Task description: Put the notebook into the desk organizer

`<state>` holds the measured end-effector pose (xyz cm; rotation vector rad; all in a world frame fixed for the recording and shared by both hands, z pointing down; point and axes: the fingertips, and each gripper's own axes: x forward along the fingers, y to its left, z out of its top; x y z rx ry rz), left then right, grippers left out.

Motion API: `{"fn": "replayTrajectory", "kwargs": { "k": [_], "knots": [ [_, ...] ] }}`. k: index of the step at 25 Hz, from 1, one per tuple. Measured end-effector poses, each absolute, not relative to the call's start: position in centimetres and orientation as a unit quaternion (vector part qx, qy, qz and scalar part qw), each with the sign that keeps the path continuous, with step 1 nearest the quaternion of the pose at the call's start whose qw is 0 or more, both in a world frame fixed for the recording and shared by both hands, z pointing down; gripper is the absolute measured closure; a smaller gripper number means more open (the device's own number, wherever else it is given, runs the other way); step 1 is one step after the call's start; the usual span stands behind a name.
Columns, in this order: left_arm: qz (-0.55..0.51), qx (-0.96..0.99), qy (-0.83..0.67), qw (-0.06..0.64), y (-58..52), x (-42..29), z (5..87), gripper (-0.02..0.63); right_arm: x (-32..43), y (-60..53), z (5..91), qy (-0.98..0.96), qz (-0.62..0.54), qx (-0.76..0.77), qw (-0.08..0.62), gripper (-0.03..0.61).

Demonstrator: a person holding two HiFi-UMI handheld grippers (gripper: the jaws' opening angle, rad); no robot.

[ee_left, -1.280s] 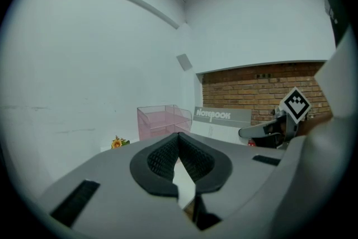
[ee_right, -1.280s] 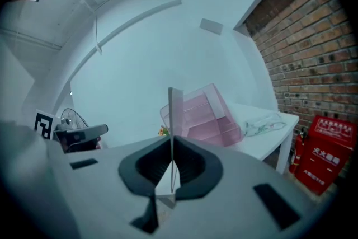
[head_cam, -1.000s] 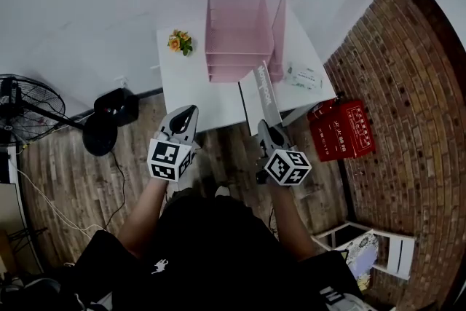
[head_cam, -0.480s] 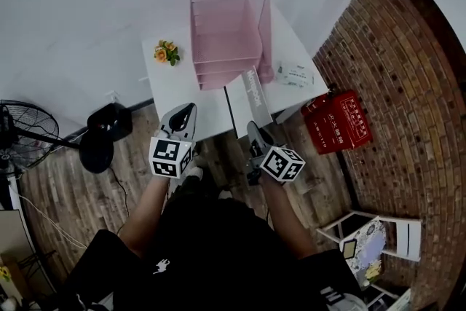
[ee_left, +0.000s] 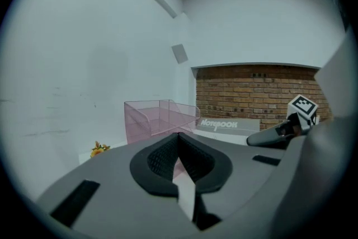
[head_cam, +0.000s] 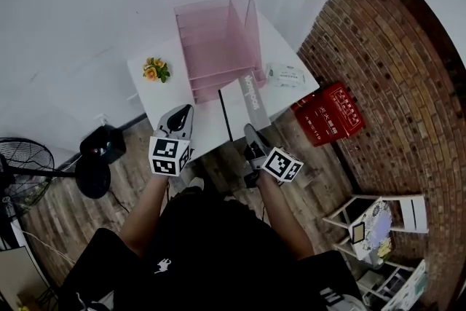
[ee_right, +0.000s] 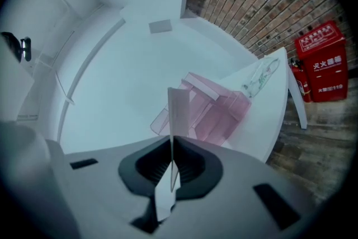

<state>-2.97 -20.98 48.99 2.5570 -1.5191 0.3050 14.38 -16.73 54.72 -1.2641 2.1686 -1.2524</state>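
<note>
We view from above a small white surface (head_cam: 171,98) whose back edge meets a white wall and whose right corner points toward a brick wall (head_cam: 393,62). The pink desk organizer (head_cam: 215,40) stands at the rear of the surface with its open, tiered front turned toward the person. Bare surface lies before its left half. To the left of the organizer sits a small bunch of flowers (head_cam: 154,70), near the left edge. To its right a flat packet (head_cam: 285,75) lies close to the right edge. Off the surface we note a red box (head_cam: 328,113) on the wooden floor by the bricks, and a fan (head_cam: 22,171) and a black object (head_cam: 102,146) on the floor at left, all well apart from the organizer. The notebook (head_cam: 251,92) is held on edge with its printed grey band uppermost. It reaches across the near edge of the surface, its far end just before the organizer's front right part, and it is not inside. The right tool (head_cam: 251,135) has its jaws pressed onto the notebook's near end. The left tool (head_cam: 183,115) hovers just short of the near edge, jaws closed together on nothing.
</note>
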Motion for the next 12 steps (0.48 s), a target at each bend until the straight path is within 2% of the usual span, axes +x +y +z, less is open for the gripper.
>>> {"fn": "replayTrajectory", "kwargs": {
  "k": [12],
  "knots": [
    [0.11,0.883,-0.45,0.068,-23.9,-4.7,49.8,0.611,10.6,-18.2,54.5,0.728,-0.462,-0.449,0.234,0.568]
  ]
}}
